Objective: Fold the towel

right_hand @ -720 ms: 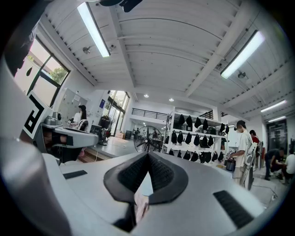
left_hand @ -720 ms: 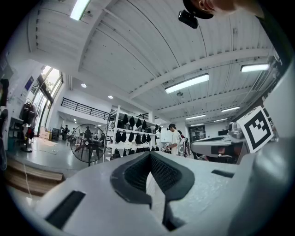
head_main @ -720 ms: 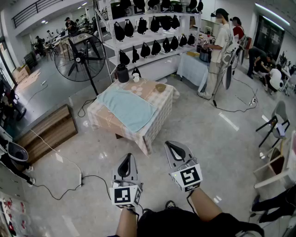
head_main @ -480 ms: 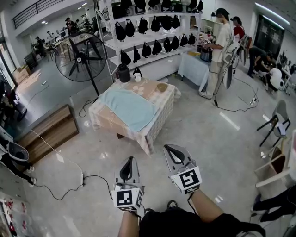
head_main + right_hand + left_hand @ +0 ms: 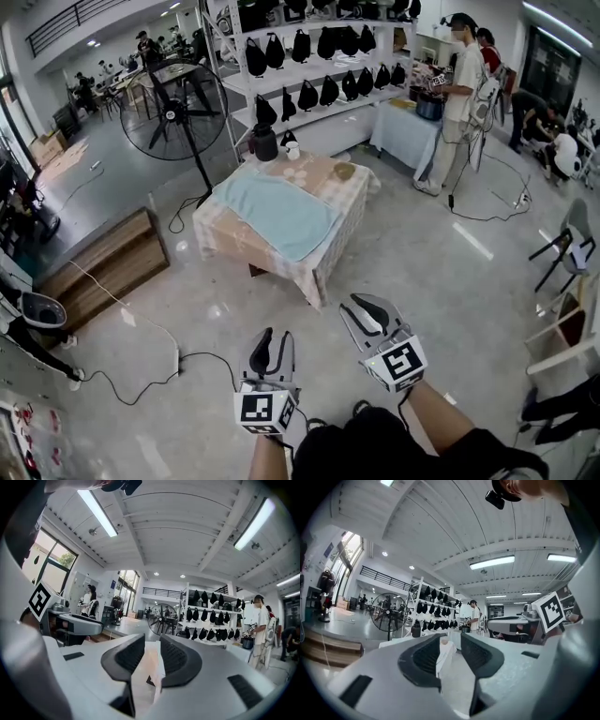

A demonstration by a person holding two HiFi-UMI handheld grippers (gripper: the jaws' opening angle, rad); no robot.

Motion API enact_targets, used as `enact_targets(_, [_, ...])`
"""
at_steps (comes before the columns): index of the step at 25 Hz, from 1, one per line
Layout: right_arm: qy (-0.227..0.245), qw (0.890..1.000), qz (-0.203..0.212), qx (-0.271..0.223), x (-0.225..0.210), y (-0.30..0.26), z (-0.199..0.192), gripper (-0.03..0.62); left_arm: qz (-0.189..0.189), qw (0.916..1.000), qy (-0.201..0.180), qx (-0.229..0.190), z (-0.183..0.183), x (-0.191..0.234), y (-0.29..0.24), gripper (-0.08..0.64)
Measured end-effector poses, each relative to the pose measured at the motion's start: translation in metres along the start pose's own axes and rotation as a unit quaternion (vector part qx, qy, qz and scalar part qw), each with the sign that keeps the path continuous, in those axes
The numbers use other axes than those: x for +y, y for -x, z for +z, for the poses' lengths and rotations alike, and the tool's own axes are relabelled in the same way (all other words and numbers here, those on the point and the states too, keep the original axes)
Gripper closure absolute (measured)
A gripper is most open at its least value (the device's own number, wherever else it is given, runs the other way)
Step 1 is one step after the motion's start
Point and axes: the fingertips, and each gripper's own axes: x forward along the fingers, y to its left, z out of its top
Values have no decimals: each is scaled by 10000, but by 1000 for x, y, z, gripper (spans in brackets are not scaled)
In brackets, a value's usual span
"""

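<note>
Both grippers are empty, jaws just a narrow gap apart: left gripper (image 5: 275,339) and right gripper (image 5: 364,309). Their own views show ribbed dark pads (image 5: 424,657) set in smooth grey plastic. Well ahead of both, the towel (image 5: 277,214) lies flat, a pale blue, soft-looking rectangle on a checked-cloth table (image 5: 342,202). Only the head view shows its top.

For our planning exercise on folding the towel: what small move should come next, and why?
Probably step toward the table with the checked cloth: the light blue towel lies flat there, well beyond the left gripper and right gripper, both open and empty.
</note>
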Motion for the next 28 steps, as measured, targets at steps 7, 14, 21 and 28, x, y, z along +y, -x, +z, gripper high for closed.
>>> enact_targets(7, [-70, 9995, 81, 305, -4, -24, -27, 394, -187, 9994, 160, 260, -20, 9, -28, 334])
enact_targets(14, [-219, 9996, 4, 190, -67, -72, -35, 376, -26, 9995, 65, 314, -19, 29, -96, 313])
enact_targets(21, [-296, 9995, 107, 93, -155, -117, -40, 371, 20, 9995, 36, 320, -8, 25, -197, 312])
enact_targets(28, [-492, 9984, 166, 232, -222, -136, -67, 371, 130, 9984, 72, 550, -19, 9, -264, 312])
